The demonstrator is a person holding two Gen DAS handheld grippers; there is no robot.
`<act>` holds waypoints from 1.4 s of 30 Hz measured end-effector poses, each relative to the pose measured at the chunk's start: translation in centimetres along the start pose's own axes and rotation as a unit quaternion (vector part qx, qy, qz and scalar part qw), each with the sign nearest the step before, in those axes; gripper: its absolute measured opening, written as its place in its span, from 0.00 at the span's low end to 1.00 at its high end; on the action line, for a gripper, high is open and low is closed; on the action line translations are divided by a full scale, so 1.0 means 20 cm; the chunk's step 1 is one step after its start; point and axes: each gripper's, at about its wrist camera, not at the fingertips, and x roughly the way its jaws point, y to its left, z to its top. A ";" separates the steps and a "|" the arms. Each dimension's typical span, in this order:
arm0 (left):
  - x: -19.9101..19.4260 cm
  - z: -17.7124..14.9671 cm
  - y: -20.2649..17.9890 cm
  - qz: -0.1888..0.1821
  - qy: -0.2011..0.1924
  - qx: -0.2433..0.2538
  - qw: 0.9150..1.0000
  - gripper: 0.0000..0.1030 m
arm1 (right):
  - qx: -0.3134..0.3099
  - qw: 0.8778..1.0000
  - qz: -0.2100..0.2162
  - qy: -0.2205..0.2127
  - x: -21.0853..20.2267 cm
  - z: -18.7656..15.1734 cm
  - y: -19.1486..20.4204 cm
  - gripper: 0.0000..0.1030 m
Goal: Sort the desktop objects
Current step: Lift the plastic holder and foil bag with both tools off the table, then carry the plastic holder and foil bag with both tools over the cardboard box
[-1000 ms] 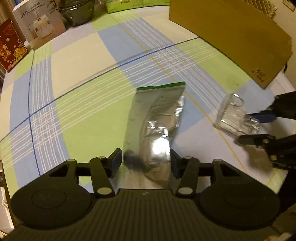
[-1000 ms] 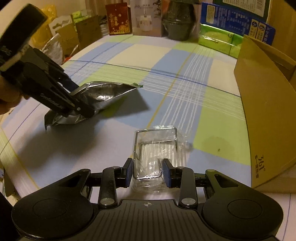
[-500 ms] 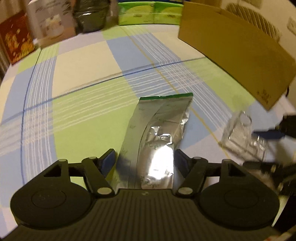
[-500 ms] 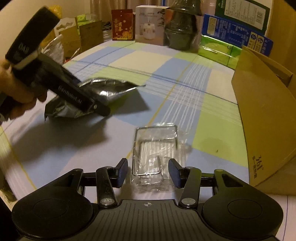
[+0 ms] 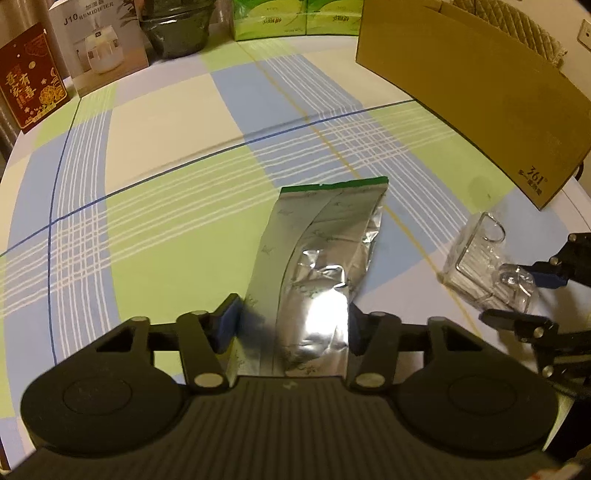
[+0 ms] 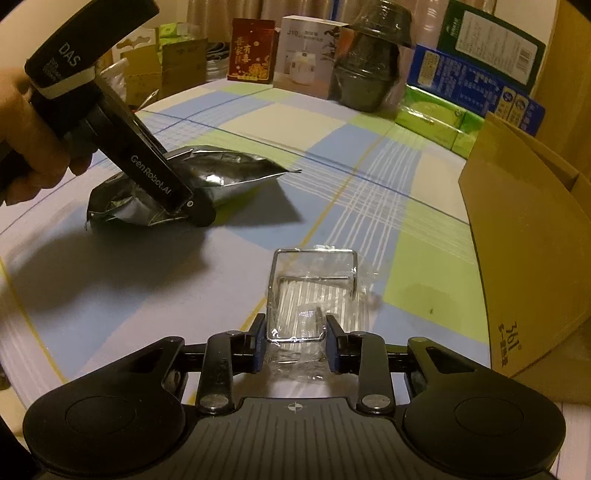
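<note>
Left wrist view: the left gripper [image 5: 291, 328] has its two blue-padded fingers on either side of the near end of a silver foil pouch [image 5: 325, 254]. Both pads touch the pouch edges, so the jaws are clamped on it across its width. The pouch lies flat on the checked tablecloth [image 5: 166, 155], its green-edged far end pointing away from the camera. To the right of it, well apart, sits a clear plastic pack with a wire clip [image 5: 480, 254], and the right gripper [image 5: 524, 295] reaches in from the right edge with one blue pad and one dark finger on either side of the pack's near end. A cardboard box [image 5: 491, 96] stands at the far right. Along the far edge are a red packet [image 5: 31, 92], a white humidifier box [image 5: 99, 44], a dark bag [image 5: 177, 29] and green tissue packs [image 5: 291, 18].

Right wrist view: the right gripper [image 6: 295, 349] holds its fingers close on both sides of the pack [image 6: 314, 299]; the pads touch the plastic wrap, pinching its near end, while the wire clip lies just beyond them on the cloth. To the far left, the person's left hand [image 6: 33, 147] grips the black handle of the left gripper [image 6: 195, 210], which tilts down onto the pouch [image 6: 221, 173]; the pouch bulges around the finger. The cardboard box [image 6: 524, 258] fills the right side, with green packs [image 6: 439, 118] and a blue carton [image 6: 476, 85] behind it.
</note>
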 end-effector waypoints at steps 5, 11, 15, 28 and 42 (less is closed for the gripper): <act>-0.02 -0.01 0.00 -0.001 -0.001 -0.009 1.000 0.33 | 0.018 1.000 0.002 -0.008 0.00 0.00 -0.02 0.27; -0.08 -0.03 0.01 -0.003 -0.007 -0.045 0.999 0.29 | 0.057 0.998 0.008 -0.021 -0.04 0.03 -0.08 0.27; -0.14 -0.03 -0.01 0.000 -0.019 -0.070 0.997 0.28 | 0.081 0.996 0.010 -0.021 -0.08 0.04 -0.12 0.27; -0.49 -0.04 -0.25 0.003 -0.052 -0.133 0.990 0.28 | 0.102 0.994 0.001 -0.049 -0.46 0.07 -0.18 0.27; -0.78 -0.15 -0.56 0.018 -0.067 -0.161 0.984 0.28 | 0.120 0.990 -0.004 -0.075 -0.80 -0.02 -0.24 0.27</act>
